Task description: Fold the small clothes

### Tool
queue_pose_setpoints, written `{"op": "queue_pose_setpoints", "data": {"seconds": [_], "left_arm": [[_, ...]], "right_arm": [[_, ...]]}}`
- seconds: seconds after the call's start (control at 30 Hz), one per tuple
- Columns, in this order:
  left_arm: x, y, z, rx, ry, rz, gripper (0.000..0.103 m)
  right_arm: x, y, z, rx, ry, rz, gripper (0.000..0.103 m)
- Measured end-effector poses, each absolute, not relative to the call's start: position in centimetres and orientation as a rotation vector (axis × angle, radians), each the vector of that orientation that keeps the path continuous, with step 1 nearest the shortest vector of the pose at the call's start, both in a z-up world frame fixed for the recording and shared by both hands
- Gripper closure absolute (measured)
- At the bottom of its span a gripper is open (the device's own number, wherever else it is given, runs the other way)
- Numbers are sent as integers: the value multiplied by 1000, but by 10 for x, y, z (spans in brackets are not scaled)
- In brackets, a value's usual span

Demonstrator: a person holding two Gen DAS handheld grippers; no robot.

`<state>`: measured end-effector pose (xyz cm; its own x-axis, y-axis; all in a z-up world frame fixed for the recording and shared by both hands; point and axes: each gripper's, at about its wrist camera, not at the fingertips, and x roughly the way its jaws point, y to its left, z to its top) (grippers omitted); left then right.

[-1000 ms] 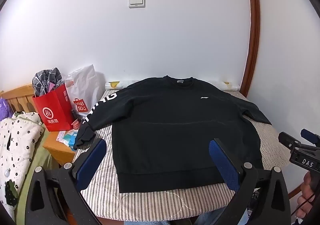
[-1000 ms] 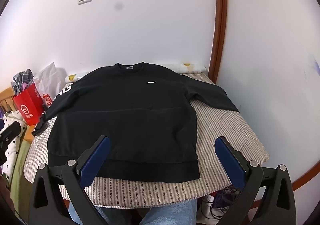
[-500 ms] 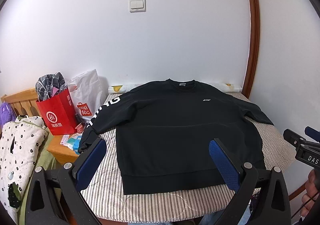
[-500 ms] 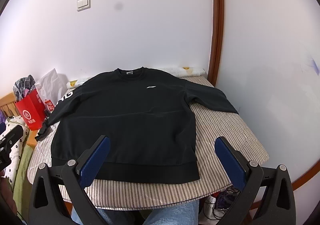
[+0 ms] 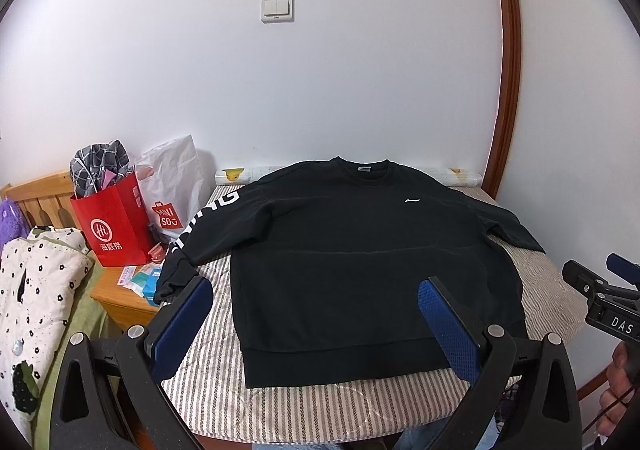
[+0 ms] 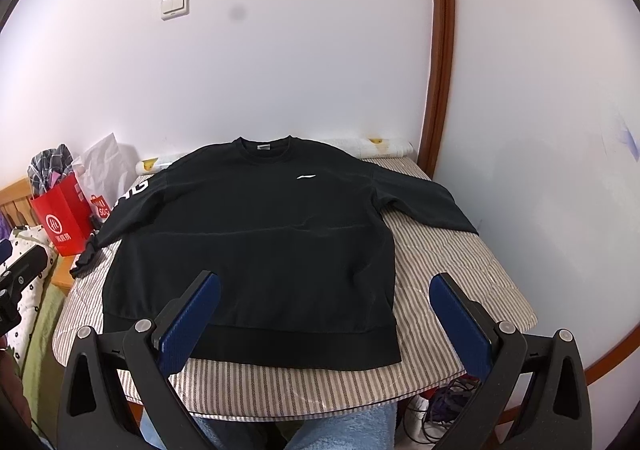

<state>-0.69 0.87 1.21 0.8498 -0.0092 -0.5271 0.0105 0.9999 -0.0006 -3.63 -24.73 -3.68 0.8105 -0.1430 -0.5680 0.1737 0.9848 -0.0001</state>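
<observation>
We have drawn both grippers, left (image 5: 316,324) and right (image 6: 325,320), back from the flat sweatshirt (image 6: 256,234), jaws spread and empty, folding unstarted.

Red bag (image 5: 114,226), white bag (image 5: 176,186) beside table (image 5: 320,406).

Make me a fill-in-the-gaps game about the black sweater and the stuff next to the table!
1. The black sweater lies flat on a table with a ______ cover.
2. Both the left gripper and the right gripper are ______ and hold nothing.
3. The white letters are on the sleeve nearest the ______ paper bag.
4. The light switch on the wall is ______.

Missing words: striped; open; red; white
</observation>
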Motion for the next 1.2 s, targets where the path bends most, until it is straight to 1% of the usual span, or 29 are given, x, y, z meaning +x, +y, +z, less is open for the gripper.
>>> {"op": "queue_pose_setpoints", "data": {"seconds": [1.2], "left_arm": [[-6,9,14,-11,557,-21,0]], "right_arm": [[-45,-250,-33,72,583,-174,0]]}}
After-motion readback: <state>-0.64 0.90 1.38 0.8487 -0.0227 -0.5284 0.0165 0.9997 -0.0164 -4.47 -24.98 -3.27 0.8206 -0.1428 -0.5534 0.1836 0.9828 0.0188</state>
